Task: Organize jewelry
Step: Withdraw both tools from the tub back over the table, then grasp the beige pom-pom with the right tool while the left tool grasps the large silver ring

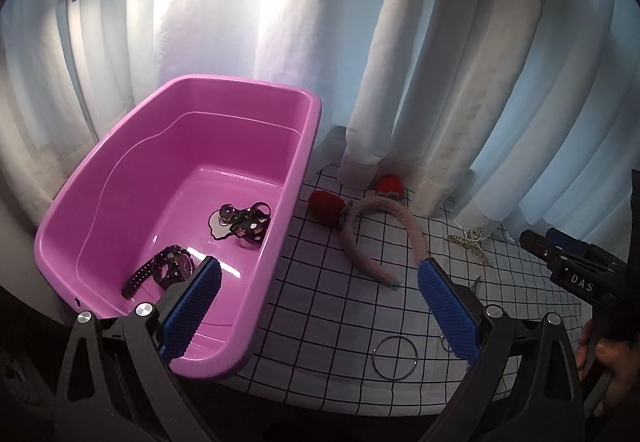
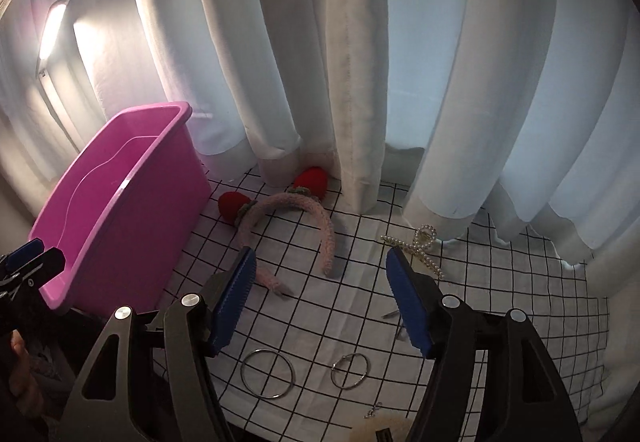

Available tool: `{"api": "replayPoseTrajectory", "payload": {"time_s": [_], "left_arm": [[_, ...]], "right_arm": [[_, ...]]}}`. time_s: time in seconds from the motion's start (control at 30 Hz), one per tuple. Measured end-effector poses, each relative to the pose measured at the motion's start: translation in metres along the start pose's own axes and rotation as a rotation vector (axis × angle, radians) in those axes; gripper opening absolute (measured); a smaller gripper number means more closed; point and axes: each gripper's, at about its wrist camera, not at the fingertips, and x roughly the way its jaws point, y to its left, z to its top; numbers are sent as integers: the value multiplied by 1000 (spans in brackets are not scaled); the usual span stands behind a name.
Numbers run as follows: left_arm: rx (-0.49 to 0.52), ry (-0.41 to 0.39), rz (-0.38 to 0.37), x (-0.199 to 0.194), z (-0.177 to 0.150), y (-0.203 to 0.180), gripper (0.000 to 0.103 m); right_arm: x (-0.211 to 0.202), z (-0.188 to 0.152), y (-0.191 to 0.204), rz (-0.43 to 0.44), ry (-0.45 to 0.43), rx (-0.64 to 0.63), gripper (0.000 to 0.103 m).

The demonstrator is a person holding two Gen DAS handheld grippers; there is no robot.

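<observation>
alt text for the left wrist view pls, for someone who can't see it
A wide-open left gripper, holding nothing, hangs over a pink tub with a dark watch and dark hair clips inside. Right of the tub, a checked cloth holds a pink headband, a pearl clip and a metal ring, with white curtains behind.
</observation>
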Motion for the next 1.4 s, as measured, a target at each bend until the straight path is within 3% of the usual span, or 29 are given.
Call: {"api": "replayPoseTrajectory", "payload": {"time_s": [0.3, 0.57, 1.0, 1.4], "left_arm": [[102, 123, -56, 49, -54, -58, 97], [146, 248, -20, 100, -98, -72, 97], [217, 309, -56, 150, -138, -101, 97], [240, 359, -31, 181, -158, -106, 97]], "right_arm": [[9, -103, -53, -76, 147, 126, 65], [27, -153, -66, -75, 224, 187, 65], [41, -190, -74, -94, 241, 228, 65], [57, -200, -74, -71, 270, 245, 65]]}}
